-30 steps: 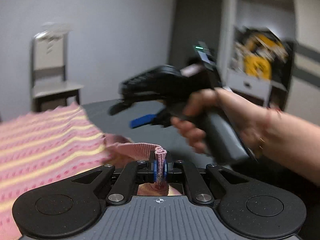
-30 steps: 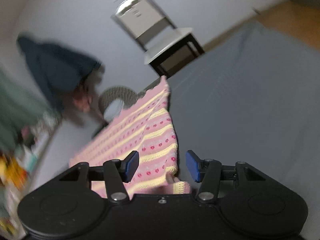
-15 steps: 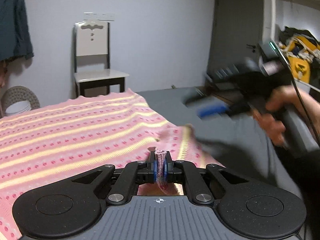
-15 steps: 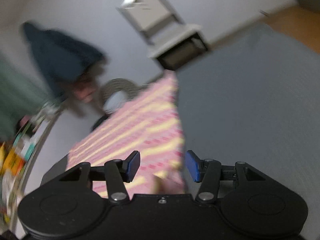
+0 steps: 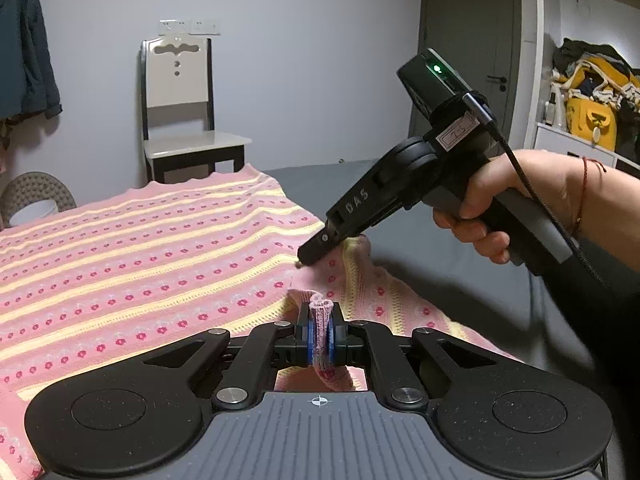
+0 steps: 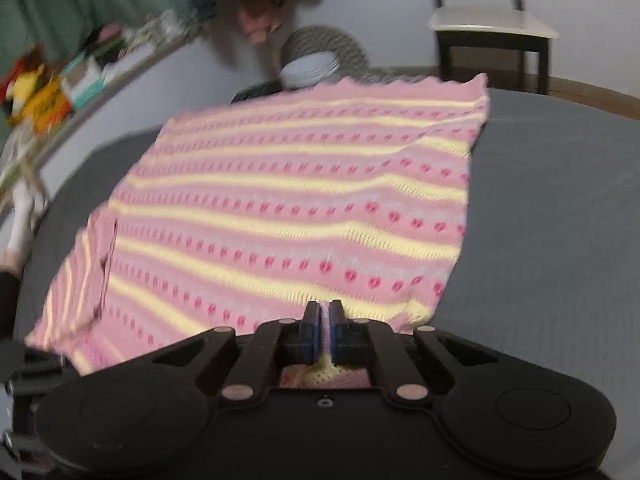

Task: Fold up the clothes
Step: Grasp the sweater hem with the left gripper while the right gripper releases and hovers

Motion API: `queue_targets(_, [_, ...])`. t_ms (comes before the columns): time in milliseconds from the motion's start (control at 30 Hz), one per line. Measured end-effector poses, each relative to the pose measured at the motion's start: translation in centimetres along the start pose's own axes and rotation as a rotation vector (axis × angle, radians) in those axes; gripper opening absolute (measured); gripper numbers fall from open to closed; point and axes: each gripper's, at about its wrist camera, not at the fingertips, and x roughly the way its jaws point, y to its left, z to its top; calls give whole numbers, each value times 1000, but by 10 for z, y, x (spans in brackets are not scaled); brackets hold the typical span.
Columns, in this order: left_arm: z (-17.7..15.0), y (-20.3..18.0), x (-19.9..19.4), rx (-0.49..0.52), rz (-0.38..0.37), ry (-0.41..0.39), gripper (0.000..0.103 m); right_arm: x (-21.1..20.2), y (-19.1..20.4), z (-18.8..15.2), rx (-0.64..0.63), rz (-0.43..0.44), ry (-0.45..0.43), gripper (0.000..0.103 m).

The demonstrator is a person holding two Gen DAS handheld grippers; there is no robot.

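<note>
A pink knit sweater point(image 5: 152, 248) with yellow stripes and red dots lies spread on a dark grey surface point(image 5: 460, 248). My left gripper point(image 5: 320, 336) is shut on a ribbed pink edge of it at the near side. In the left wrist view a hand holds my right gripper point(image 5: 316, 248), whose tip rests on the sweater's near right part. The right wrist view shows the sweater point(image 6: 288, 200) stretching away, and my right gripper point(image 6: 325, 330) shut on its near edge, with a thin strip of fabric between the blue pads.
A pale chair with dark legs point(image 5: 184, 120) stands by the far wall, with a woven basket point(image 5: 32, 196) to its left. A dark jacket point(image 5: 24, 52) hangs on the left. Shelves with yellow bags point(image 5: 592, 116) and a grey door point(image 5: 468, 60) are on the right.
The right gripper, open above the sweater a second ago, has come down and shut on its near edge. The left gripper kept its hold while its view swung over the spread sweater.
</note>
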Motion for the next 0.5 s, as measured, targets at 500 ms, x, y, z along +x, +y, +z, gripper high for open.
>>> queue_targets(500, [-7,28,17,-88,90,81,6,-17,-44,-7,357,-110,-120,33])
